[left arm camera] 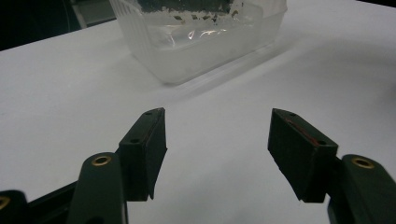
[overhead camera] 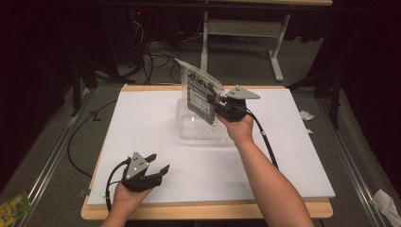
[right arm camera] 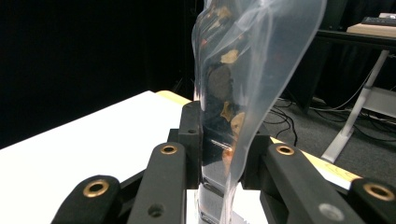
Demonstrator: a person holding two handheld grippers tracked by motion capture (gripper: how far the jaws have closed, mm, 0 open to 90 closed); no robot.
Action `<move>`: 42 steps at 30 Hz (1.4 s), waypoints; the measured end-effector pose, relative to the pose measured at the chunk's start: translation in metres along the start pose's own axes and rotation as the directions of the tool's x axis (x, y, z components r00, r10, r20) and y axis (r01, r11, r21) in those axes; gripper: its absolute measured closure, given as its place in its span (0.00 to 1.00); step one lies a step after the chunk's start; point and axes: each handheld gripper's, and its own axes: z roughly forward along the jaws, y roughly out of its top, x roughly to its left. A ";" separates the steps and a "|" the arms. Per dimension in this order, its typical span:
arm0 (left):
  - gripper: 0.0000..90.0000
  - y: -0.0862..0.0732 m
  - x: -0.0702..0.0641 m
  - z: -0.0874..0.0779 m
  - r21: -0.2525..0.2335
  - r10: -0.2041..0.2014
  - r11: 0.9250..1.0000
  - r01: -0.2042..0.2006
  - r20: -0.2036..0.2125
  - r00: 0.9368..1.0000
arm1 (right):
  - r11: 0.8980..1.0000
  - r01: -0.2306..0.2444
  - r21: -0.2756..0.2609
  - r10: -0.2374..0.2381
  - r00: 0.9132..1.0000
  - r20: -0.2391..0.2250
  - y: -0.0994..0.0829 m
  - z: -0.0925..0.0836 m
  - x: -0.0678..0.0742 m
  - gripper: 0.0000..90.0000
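Black left gripper (overhead camera: 153, 166) is held open and empty; a clear plastic bag of dark pieces (overhead camera: 201, 92) is clamped by the right gripper (overhead camera: 218, 105) above the translucent plastic tub (overhead camera: 194, 126), presumably for emptying.

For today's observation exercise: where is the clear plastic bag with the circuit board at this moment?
In the high view the bag is held up in the right gripper, just above the clear plastic container near the table's far middle; the right gripper view shows its jaws clamped on it.

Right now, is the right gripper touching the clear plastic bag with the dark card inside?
Touching. The right gripper view shows the right gripper with both jaws pressed against the clear plastic bag.
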 end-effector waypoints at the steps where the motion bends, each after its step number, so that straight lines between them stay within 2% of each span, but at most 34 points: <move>1: 0.42 0.000 0.000 0.000 0.000 0.000 1.000 0.000 0.000 1.000 | 1.000 0.006 0.005 -0.006 1.000 -0.002 0.000 0.000 0.001 0.86; 5: 0.42 0.000 0.000 0.000 0.001 0.001 1.000 -0.001 0.002 1.000 | 1.000 0.014 0.018 -0.014 1.000 0.003 0.001 -0.001 0.003 0.86; 13: 0.42 0.001 -0.002 0.001 0.001 0.005 1.000 -0.005 0.002 1.000 | 0.999 -0.006 0.049 0.007 1.000 -0.008 -0.004 0.001 0.002 0.86; 16: 0.42 0.001 -0.002 0.001 0.004 0.006 1.000 -0.006 0.003 1.000 | 0.994 0.010 0.106 -0.010 1.000 -0.003 -0.012 0.007 0.006 0.86; 18: 0.42 0.001 -0.002 0.001 0.004 0.006 1.000 -0.006 0.003 1.000 | 0.994 0.006 0.105 -0.006 1.000 0.001 -0.014 0.007 0.007 0.86; 19: 0.42 0.001 -0.002 0.001 0.005 0.005 1.000 -0.005 0.003 1.000 | 0.995 0.002 0.104 -0.002 1.000 -0.001 -0.016 0.007 0.006 0.86; 20: 0.42 0.001 -0.002 0.001 0.006 0.005 1.000 -0.005 0.005 1.000 | 0.993 -0.030 0.111 0.030 1.000 0.002 -0.019 0.006 0.003 0.86; 24: 0.42 0.001 -0.002 0.002 0.006 0.003 1.000 -0.004 0.010 1.000 | 0.993 -0.048 0.112 0.049 0.999 -0.005 -0.021 0.004 -0.001 0.86; 27: 0.42 0.001 -0.003 0.003 0.007 0.007 1.000 -0.007 0.012 1.000 | 0.993 -0.041 0.113 0.041 0.999 -0.001 -0.021 0.004 0.001 0.85; 30: 0.42 0.002 -0.003 0.002 0.005 0.008 1.000 -0.009 0.014 1.000 | 0.992 -0.060 0.109 0.060 0.998 0.002 -0.022 0.004 -0.001 0.85; 32: 0.42 0.002 -0.003 0.002 0.006 0.009 1.000 -0.009 0.015 1.000 | 0.989 -0.101 0.111 0.101 0.995 0.010 -0.022 0.005 -0.006 0.85; 33: 0.42 0.002 -0.003 0.002 0.007 0.009 1.000 -0.009 0.015 1.000 | 0.986 -0.122 0.112 0.122 0.993 0.010 -0.022 0.006 -0.009 0.84; 39: 0.42 0.002 -0.002 0.002 0.000 0.006 1.000 -0.006 0.019 1.000 | 0.978 -0.157 0.139 0.152 0.987 0.048 -0.021 0.009 -0.020 0.78; 40: 0.42 0.002 -0.002 0.002 0.000 0.004 1.000 -0.004 0.021 1.000 | 0.979 -0.151 0.139 0.145 0.988 0.049 -0.020 0.009 -0.020 0.70; 41: 0.42 0.002 -0.002 0.002 -0.001 0.001 1.000 -0.001 0.022 1.000 | 0.979 -0.151 0.139 0.145 0.988 0.049 -0.020 0.009 -0.020 0.70; 42: 0.42 0.002 -0.002 0.002 -0.001 0.001 1.000 -0.001 0.022 1.000 | 0.979 -0.148 0.137 0.143 0.989 0.048 -0.020 0.009 -0.020 0.66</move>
